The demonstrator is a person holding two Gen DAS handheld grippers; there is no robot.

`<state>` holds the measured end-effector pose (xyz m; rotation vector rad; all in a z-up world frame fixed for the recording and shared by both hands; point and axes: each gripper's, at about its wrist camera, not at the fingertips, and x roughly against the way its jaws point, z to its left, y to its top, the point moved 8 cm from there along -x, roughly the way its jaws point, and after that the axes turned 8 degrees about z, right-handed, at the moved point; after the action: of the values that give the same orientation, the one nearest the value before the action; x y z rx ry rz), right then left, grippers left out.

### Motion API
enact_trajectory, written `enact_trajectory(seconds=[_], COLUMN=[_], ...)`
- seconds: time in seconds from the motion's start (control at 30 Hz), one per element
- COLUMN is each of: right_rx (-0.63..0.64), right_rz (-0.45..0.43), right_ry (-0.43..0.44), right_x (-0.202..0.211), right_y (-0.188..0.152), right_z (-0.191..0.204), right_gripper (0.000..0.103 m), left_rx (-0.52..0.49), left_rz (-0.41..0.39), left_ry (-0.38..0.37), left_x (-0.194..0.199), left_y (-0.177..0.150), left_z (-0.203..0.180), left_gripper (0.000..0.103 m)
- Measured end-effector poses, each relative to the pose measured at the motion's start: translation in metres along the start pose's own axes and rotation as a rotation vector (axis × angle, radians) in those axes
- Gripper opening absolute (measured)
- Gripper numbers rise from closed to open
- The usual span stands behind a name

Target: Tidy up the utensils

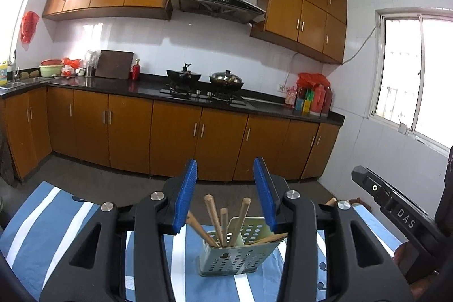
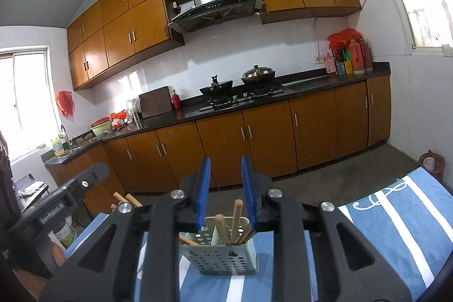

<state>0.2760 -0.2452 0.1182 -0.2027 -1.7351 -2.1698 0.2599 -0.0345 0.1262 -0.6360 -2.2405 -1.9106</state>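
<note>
A pale green perforated utensil holder (image 1: 235, 254) (image 2: 223, 254) stands on a blue cloth with white stripes (image 1: 42, 231) (image 2: 396, 217). Several wooden chopsticks (image 1: 212, 214) (image 2: 236, 217) lean in it, their tips sticking out. My left gripper (image 1: 225, 169) hovers just in front of and above the holder, its blue pads well apart with nothing pressed between them. My right gripper (image 2: 225, 163) faces the same holder with a narrower gap, also gripping nothing. Each gripper's black body shows at the edge of the other's view. More wooden ends (image 2: 124, 198) peek out past the table's left side.
Beyond the table's far edge lies bare concrete floor, then brown base cabinets under a dark counter (image 1: 147, 92). Two woks sit on the stove (image 1: 198, 95). Bottles (image 2: 351, 58) crowd the counter's right end. A small reddish pot (image 2: 430, 163) stands on the floor at the right.
</note>
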Motion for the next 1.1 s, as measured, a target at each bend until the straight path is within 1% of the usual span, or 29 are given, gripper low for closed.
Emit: enact_trajectory(seconds=[0.03,0.07,0.13,0.17,0.23,0.27,0.3,0.33,0.37,0.4,0.43,0.5,0.6,0.67,0.83,0.9,1.0,1.1], right_rx=[0.002,0.003,0.008,0.010,0.014,0.022,0.030,0.042,0.055,0.075,0.086,0.124,0.171,0.195,0.221,0.225,0.228,0.233], right_rz=[-0.003,-0.006,-0.015,-0.019,-0.025,-0.028,-0.031,-0.035,-0.041,-0.050,-0.056,-0.065,-0.041,-0.029,-0.054,-0.058,-0.055,-0.041], right_ry=[-0.003,-0.005,-0.012,-0.015,-0.025,-0.033,-0.039,-0.047,-0.054,-0.065,-0.074,-0.101,-0.144,-0.173,-0.200,-0.220,-0.243,-0.231], right_x=[0.004,0.009,0.021,0.028,0.044,0.053,0.059,0.067,0.075,0.085,0.090,0.102,0.112,0.117,0.139,0.147,0.154,0.160], right_y=[-0.001,-0.002,-0.005,-0.008,-0.016,-0.023,-0.027,-0.033,-0.038,-0.048,-0.053,-0.068,-0.091,-0.104,-0.137,-0.151,-0.168,-0.184], right_z=[0.001,0.000,0.000,0.000,0.000,0.001,0.002,0.004,0.007,0.011,0.013,0.021,0.030,0.034,0.043,0.043,0.041,0.041], right_gripper=[0.031,0.033,0.039,0.041,0.052,0.056,0.064,0.074,0.080,0.091,0.098,0.099,0.099,0.099,0.099,0.099,0.099,0.099], left_rx=[0.004,0.006,0.005,0.003,-0.005,-0.012,-0.017,-0.023,-0.032,-0.041,-0.050,-0.090,-0.133,-0.140,-0.093,-0.093,-0.125,-0.162], left_rz=[-0.004,-0.009,-0.011,-0.009,-0.006,-0.004,-0.001,0.001,0.003,0.001,-0.001,-0.003,-0.004,0.000,-0.005,-0.004,-0.015,-0.018], left_ry=[0.000,0.002,0.016,0.025,0.052,0.070,0.084,0.093,0.105,0.118,0.128,0.165,0.218,0.229,0.227,0.236,0.273,0.290], left_x=[0.005,0.012,0.026,0.031,0.043,0.051,0.059,0.066,0.075,0.083,0.089,0.103,0.118,0.127,0.147,0.150,0.156,0.163], left_y=[0.000,0.000,-0.005,-0.007,-0.013,-0.018,-0.024,-0.029,-0.037,-0.045,-0.050,-0.068,-0.093,-0.106,-0.133,-0.140,-0.152,-0.167], left_z=[0.003,0.006,0.013,0.016,0.024,0.028,0.032,0.035,0.038,0.041,0.043,0.044,0.044,0.045,0.050,0.048,0.043,0.039], left_gripper=[0.044,0.044,0.049,0.054,0.061,0.068,0.077,0.083,0.093,0.098,0.099,0.101,0.101,0.101,0.101,0.101,0.101,0.101])
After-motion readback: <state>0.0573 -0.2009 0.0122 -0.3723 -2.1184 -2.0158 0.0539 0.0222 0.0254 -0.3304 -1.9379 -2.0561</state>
